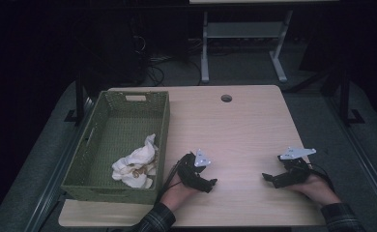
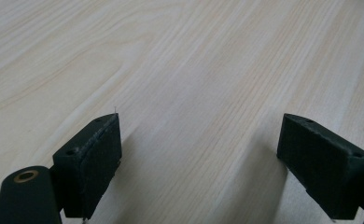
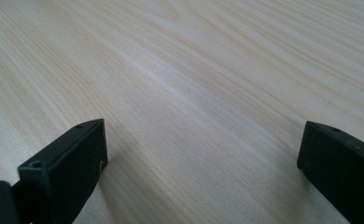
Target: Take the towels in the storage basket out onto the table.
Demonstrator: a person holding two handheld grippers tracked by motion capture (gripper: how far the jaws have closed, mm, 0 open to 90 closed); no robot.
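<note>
One light wooden rectangular table [image 1: 244,130] carries one green woven rectangular basket [image 1: 163,123] at its left side. Inside the basket, toward its near end, lies one crumpled white cloth [image 1: 136,166]. One small round hole [image 1: 226,98] is cut near the table's far edge.

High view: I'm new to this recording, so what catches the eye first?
The green woven rectangular basket at the table's left edge stands out, with a crumpled white cloth lying in its near end. On the pale wooden table, the left gripper and right gripper rest low near the front edge, pointing toward each other, jaws open and holding nothing.
</note>
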